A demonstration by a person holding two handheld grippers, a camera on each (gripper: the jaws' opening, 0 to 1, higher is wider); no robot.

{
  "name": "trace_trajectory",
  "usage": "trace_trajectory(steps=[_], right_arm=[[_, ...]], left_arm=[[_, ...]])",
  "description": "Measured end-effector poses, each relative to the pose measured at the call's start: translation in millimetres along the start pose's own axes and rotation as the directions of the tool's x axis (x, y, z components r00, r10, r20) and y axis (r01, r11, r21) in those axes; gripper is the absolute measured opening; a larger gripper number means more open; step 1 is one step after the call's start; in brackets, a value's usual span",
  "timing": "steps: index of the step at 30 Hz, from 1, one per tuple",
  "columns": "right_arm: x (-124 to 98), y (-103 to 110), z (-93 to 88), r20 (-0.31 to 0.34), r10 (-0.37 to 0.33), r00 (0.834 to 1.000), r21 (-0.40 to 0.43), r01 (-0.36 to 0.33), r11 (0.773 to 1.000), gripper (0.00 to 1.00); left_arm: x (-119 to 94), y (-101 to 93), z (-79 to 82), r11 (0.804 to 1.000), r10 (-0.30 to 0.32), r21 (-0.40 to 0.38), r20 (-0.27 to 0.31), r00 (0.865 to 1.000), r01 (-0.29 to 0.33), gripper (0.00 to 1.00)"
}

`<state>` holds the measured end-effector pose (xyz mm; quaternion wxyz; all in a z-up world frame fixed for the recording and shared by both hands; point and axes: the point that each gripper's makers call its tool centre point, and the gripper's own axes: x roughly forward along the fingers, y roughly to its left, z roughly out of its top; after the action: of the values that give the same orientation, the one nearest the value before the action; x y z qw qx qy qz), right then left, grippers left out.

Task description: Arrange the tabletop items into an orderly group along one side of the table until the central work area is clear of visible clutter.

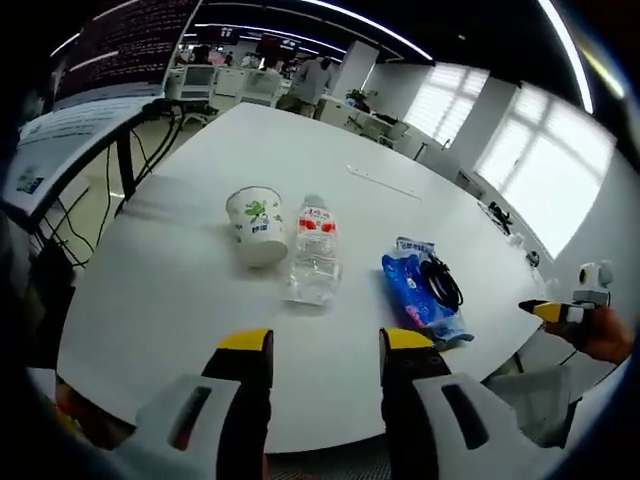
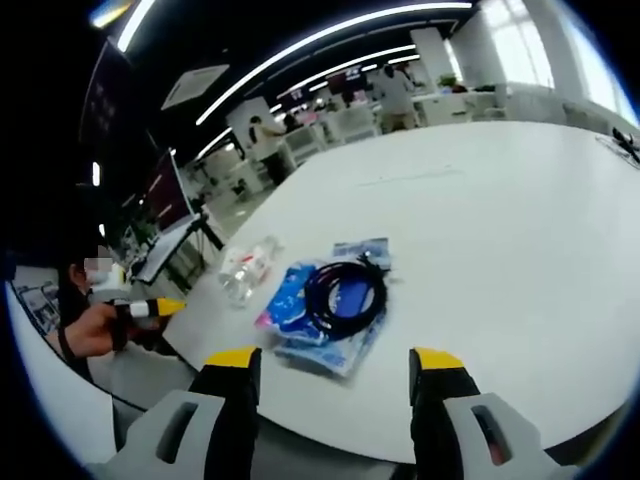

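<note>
On the big white tabletop (image 1: 180,270) a paper cup (image 1: 256,225) lies on its side. A clear water bottle (image 1: 314,252) lies touching it. Near the bottle is a blue packet (image 1: 420,292) with a coiled black cable (image 1: 442,282) on top. All three sit close to the near edge.

The left tongs (image 1: 327,342) are open and hold nothing. They hang just off the edge, in front of the bottle. The right tongs (image 2: 335,358) are open and hold nothing too, facing the packet and cable.
</note>
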<state>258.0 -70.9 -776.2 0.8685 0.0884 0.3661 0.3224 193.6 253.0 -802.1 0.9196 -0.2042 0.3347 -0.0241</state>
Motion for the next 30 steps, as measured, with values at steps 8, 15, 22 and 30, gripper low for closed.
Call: trace_trajectory(steps=[8,15,22,30], right_arm=[[-1,4,2.7,0.025,-0.023,0.999,0.029,0.023,0.999,0.59],[-5,9,-2.5,0.022,-0.034,0.999,0.038,0.033,0.999,0.59],[-4,4,-1.7,0.024,-0.044,0.999,0.047,0.043,0.998,0.59],[-5,6,1.9,0.045,-0.042,0.998,0.063,0.039,0.997,0.59]], left_arm=[[11,14.1,9.1,0.996,0.008,-0.086,0.013,1.000,-0.007,0.38],[23,28.8,25.1,0.982,0.043,-0.188,0.045,0.998,-0.034,0.35],[29,32.0,39.2,0.961,0.082,-0.270,0.087,0.993,-0.056,0.34],[50,61.2,53.1,0.942,0.112,-0.329,0.099,0.989,-0.074,0.34]])
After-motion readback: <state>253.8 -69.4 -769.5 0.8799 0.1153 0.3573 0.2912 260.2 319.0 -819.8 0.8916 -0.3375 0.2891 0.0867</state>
